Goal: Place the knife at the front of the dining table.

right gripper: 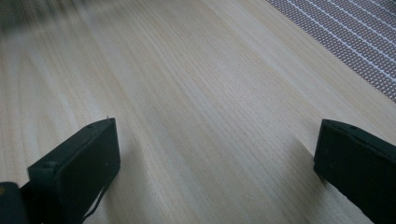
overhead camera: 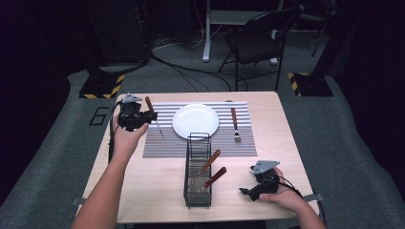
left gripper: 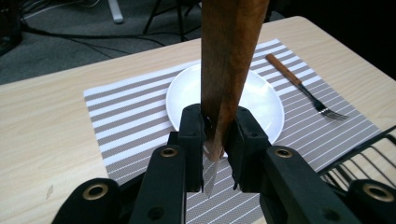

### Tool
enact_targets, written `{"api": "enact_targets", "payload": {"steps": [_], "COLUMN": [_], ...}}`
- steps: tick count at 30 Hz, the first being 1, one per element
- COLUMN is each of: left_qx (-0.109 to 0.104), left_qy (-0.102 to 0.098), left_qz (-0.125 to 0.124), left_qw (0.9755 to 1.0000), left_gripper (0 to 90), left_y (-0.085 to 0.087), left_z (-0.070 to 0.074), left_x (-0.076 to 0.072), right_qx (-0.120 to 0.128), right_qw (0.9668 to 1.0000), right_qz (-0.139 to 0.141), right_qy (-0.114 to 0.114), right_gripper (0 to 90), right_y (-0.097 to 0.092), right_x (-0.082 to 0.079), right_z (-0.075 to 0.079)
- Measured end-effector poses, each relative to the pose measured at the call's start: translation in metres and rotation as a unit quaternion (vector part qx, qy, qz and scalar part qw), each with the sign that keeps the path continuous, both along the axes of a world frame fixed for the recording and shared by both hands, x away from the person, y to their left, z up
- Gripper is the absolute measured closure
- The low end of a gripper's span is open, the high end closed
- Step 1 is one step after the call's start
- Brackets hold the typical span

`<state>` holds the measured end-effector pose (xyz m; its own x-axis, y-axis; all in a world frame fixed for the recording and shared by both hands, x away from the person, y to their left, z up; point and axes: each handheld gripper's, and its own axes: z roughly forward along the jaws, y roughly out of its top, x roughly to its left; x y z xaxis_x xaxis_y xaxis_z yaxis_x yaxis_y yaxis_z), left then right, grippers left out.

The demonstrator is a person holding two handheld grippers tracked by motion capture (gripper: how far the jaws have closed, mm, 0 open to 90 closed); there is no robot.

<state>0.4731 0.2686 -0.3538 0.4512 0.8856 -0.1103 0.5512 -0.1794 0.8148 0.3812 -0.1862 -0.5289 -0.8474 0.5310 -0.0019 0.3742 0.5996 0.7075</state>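
Your left gripper (overhead camera: 135, 116) has its black fingers (left gripper: 191, 135) clamped on a knife (overhead camera: 152, 116), pinching the lower end of its tapered, dark-brown wooden handle where the thin steel blade begins. In the high view the knife hangs above the left edge of the placemat (overhead camera: 162, 143), handle up and tilted, blade pointing down toward the stripes. In the left gripper view the grainy handle rises between the fingers and the blade tip shows below them.

The placemat is a flat woven rectangle in grey and white stripes, lying on the pale wood-grain counter (overhead camera: 143, 191). At its centre sits a round, smooth white plate (overhead camera: 195, 120). To the right of the plate a fork (overhead camera: 235, 126) with a slim brown wooden handle and metal tines lies on the mat, tines toward you.

A black wire caddy (overhead camera: 197, 171), narrow and rectangular, stands in front of the mat; two more wooden-handled utensils (overhead camera: 210, 169) lean inside it.

Your right gripper (overhead camera: 260, 183) rests low at the counter's near right corner, its blocky matte fingers (right gripper: 79, 163) spread wide apart with only bare wood between them.
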Motion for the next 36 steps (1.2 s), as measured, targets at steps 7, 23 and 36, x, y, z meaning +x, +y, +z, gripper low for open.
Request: {"api": "enact_targets", "payload": {"steps": [7, 23, 36], "left_qx": [0.006, 0.028, 0.021], "left_qy": [0.018, 0.042, 0.047], "left_qz": [0.019, 0.038, 0.044], "left_qw": [0.9996, 0.998, 0.9977], "left_gripper": [76.4, 76.3, 76.5], "left_y": [0.009, 0.017, 0.015], "left_z": [-0.02, -0.044, -0.055], "left_x": [0.004, 0.008, 0.019], "right_qx": [-0.001, -0.001, 0.0], "right_qw": [1.0, 1.0, 1.0], "right_qz": [-0.001, -0.002, 0.0], "right_qy": [0.003, 0.004, 0.001], "right_gripper": [0.0, 0.0, 0.0], "right_y": [0.0, 0.0, 0.0], "right_x": [-0.001, -0.001, 0.0], "right_z": [0.0, 0.0, 0.0]}}
